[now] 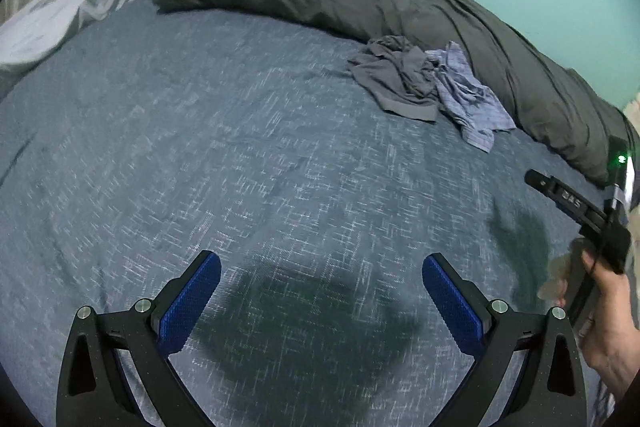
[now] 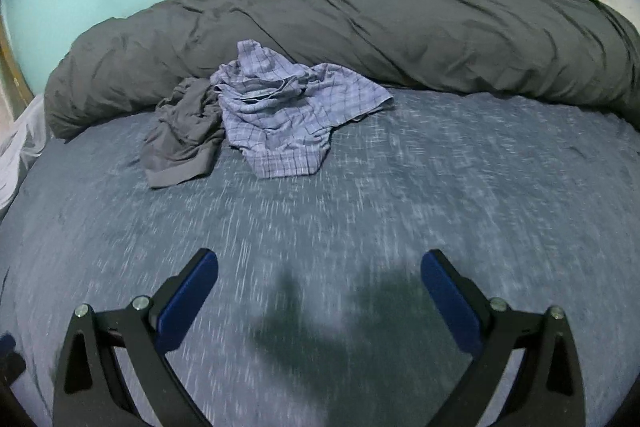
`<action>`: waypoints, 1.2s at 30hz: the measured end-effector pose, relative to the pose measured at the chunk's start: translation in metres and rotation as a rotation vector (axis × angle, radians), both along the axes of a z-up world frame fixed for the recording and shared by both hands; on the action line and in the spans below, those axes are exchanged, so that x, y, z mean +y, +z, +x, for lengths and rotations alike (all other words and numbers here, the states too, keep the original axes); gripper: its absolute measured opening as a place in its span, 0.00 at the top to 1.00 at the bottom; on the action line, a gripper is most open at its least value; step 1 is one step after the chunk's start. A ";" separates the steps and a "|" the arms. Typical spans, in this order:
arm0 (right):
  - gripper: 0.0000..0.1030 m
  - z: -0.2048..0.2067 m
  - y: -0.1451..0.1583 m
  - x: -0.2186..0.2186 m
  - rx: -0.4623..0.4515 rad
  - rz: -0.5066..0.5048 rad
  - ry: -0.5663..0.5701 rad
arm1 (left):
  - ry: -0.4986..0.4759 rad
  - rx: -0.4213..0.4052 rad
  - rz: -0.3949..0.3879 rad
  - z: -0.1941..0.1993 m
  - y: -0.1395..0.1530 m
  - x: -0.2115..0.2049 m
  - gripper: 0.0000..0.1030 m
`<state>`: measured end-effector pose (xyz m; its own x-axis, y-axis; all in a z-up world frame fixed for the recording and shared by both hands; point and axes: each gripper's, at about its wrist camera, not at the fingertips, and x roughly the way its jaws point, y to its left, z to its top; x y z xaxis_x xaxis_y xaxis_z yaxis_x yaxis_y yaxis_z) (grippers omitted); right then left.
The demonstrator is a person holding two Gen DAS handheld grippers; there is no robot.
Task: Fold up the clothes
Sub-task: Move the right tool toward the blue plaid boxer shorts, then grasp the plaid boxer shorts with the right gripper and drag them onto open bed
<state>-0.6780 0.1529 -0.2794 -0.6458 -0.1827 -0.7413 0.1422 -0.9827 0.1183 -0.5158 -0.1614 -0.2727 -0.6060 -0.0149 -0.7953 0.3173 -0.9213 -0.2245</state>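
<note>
Hovering with fingers spread wide and empty, the left gripper [image 1: 321, 283] and right gripper [image 2: 319, 279] face the crumpled grey shorts [image 2: 182, 133] touching the checked shorts [image 2: 288, 115], well ahead on the bed [image 2: 440, 187].

Dim light, motion-blurred bedspread [image 2: 400, 187], dark shadows below, fisheye-curved edges.

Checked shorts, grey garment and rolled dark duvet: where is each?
Checked shorts [image 2: 280, 115]: right wrist view, middle of cloth.
Grey garment [image 2: 184, 135]: right wrist view, crumpled middle.
Dark duvet [image 2: 400, 27]: right wrist view, top surface.
</note>
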 end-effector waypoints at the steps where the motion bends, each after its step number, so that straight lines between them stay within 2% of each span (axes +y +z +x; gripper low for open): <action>1: 0.01 -0.007 -0.002 -0.004 0.001 0.002 0.002 | -0.001 -0.005 -0.002 -0.002 -0.004 -0.001 0.00; 8: 0.02 -0.047 -0.011 -0.040 0.003 0.045 0.053 | 0.003 -0.025 0.005 -0.012 -0.022 -0.011 0.00; 9: 0.03 -0.052 -0.012 -0.044 0.001 0.046 0.054 | 0.005 -0.028 0.009 -0.013 -0.024 -0.013 0.00; 11: 0.13 -0.061 -0.017 -0.053 -0.007 0.053 0.067 | 0.003 -0.028 0.012 -0.012 -0.028 -0.016 0.00; 16: 0.14 -0.083 -0.028 -0.075 -0.006 0.088 0.085 | -0.003 -0.026 0.009 -0.009 -0.035 -0.024 0.00; 18: 0.20 -0.091 -0.032 -0.081 0.002 0.093 0.089 | 0.001 -0.027 0.010 -0.007 -0.038 -0.028 0.00; 21: 0.38 -0.102 -0.041 -0.087 -0.016 0.117 0.098 | 0.006 -0.035 0.024 -0.001 -0.045 -0.033 0.00; 26: 0.92 -0.106 -0.047 -0.086 -0.030 0.160 0.104 | -0.002 -0.042 0.026 0.008 -0.052 -0.033 0.00; 31: 0.94 -0.085 -0.035 -0.072 0.022 0.117 0.119 | -0.010 -0.038 0.028 0.017 -0.052 -0.025 0.00; 36: 0.95 -0.046 -0.019 -0.054 0.051 0.087 0.141 | -0.020 -0.035 0.009 0.032 -0.042 -0.015 0.00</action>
<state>-0.7242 0.0988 -0.2981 -0.6555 -0.2109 -0.7251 0.2831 -0.9588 0.0229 -0.4837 -0.1764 -0.3147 -0.5778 0.0037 -0.8162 0.3070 -0.9255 -0.2216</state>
